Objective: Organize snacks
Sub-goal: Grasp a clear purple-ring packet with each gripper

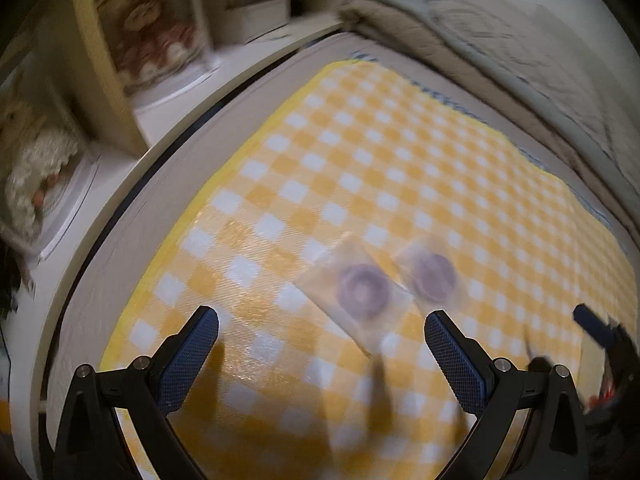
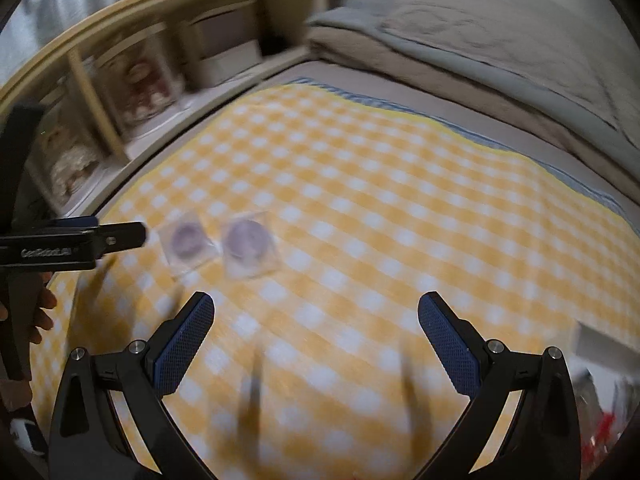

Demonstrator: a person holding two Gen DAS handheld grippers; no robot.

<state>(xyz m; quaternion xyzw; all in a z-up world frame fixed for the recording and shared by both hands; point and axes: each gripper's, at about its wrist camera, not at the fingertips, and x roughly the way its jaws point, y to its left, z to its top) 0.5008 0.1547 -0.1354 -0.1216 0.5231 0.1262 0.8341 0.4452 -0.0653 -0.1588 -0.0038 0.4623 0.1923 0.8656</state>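
Both packets lie flat on the yellow checked cloth (image 1: 400, 152) spread over the bed, toward the cloth's edge that runs along the shelf unit (image 2: 120, 92). Each is a clear square wrapper holding a round purple snack. In my left wrist view the left packet (image 1: 362, 290) sits just ahead of my left gripper (image 1: 322, 332), slightly toward its right finger. The right packet (image 1: 434, 276) lies just beside it, their edges touching or nearly so; blur prevents a firm reading.

My left gripper is spread wide and holds nothing. My right gripper (image 2: 316, 320) is equally wide and empty. From the right wrist view both packets lie ahead and well to the left, so I judge the left gripper the nearer one.

The left packet is rotated, with one corner pointing toward me. Neither packet has a clear long axis. A grasp therefore calls for closing across two opposite edges.

Open room: bare cloth extends widely toward the folded blanket (image 1: 500, 40). An unidentified item with red marks sits at the right margin (image 2: 600, 432).
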